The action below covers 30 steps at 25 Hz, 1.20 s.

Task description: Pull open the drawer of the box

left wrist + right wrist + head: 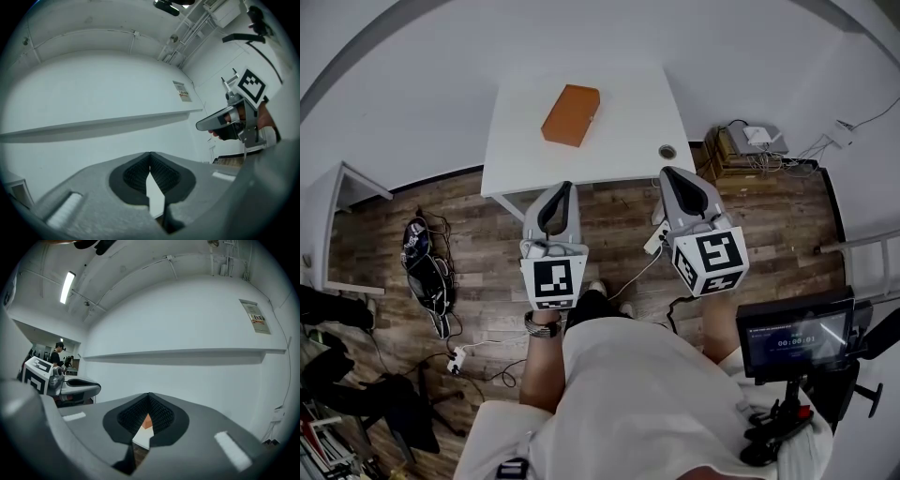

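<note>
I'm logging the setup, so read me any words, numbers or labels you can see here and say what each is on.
"00:00:01", as far as it can be read: on the screen at lower right.
Wall notice: print too small to read.
Marker cubes: square patterns only, no words.

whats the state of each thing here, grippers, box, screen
left gripper: shut, nothing between its jaws
right gripper: shut, nothing between its jaws
orange box: flat on the white table, untouched, no drawer seen pulled out
screen: lit
</note>
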Each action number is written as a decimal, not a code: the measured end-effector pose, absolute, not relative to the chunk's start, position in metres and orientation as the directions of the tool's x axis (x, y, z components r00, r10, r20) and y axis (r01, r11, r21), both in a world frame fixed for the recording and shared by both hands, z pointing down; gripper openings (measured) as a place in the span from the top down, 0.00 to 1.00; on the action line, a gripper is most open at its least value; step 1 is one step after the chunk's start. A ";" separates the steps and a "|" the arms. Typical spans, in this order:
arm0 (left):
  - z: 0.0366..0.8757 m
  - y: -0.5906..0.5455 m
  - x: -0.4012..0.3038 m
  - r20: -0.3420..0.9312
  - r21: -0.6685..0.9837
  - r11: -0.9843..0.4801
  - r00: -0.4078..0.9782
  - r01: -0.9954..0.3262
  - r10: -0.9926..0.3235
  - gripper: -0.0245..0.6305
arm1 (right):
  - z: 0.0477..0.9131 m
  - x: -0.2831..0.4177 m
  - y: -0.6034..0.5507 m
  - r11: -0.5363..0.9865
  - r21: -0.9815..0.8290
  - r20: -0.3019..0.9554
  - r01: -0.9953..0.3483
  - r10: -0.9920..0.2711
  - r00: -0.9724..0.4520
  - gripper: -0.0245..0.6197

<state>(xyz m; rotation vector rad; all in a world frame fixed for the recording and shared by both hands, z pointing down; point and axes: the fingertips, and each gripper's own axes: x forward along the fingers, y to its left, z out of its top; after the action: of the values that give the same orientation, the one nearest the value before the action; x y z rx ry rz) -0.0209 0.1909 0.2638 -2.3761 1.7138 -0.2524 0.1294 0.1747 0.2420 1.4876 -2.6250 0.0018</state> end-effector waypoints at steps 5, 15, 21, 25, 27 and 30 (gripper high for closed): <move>0.267 0.174 -0.021 0.019 -0.264 -0.307 0.313 -0.914 -0.949 0.95 | 0.248 0.130 0.159 0.515 0.069 0.119 -0.854 -0.854 -0.506 0.96; 0.278 0.114 -0.017 0.026 -0.262 -0.331 0.336 -0.907 -0.942 0.95 | 0.263 0.134 0.101 0.498 0.077 0.141 -0.864 -0.863 -0.485 0.96; 0.273 0.096 -0.028 0.020 -0.268 -0.334 0.341 -0.904 -0.940 0.95 | 0.259 0.123 0.083 0.496 0.078 0.135 -0.865 -0.865 -0.484 0.96; 0.277 0.061 -0.044 0.026 -0.255 -0.336 0.341 -0.906 -0.940 0.95 | 0.262 0.107 0.049 0.500 0.082 0.146 -0.862 -0.862 -0.486 0.96; 0.284 0.036 -0.052 0.033 -0.251 -0.344 0.347 -0.905 -0.937 0.95 | 0.268 0.098 0.023 0.498 0.082 0.155 -0.863 -0.862 -0.482 0.96; 0.290 0.012 -0.058 0.046 -0.248 -0.353 0.353 -0.902 -0.934 0.95 | 0.273 0.093 -0.001 0.491 0.076 0.165 -0.868 -0.864 -0.475 0.96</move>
<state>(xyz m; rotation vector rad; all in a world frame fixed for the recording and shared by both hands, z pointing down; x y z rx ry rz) -0.0579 0.0124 0.2900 -2.4312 1.6694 -0.2680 0.0928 -0.0013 0.2734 1.4986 -2.5517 0.0271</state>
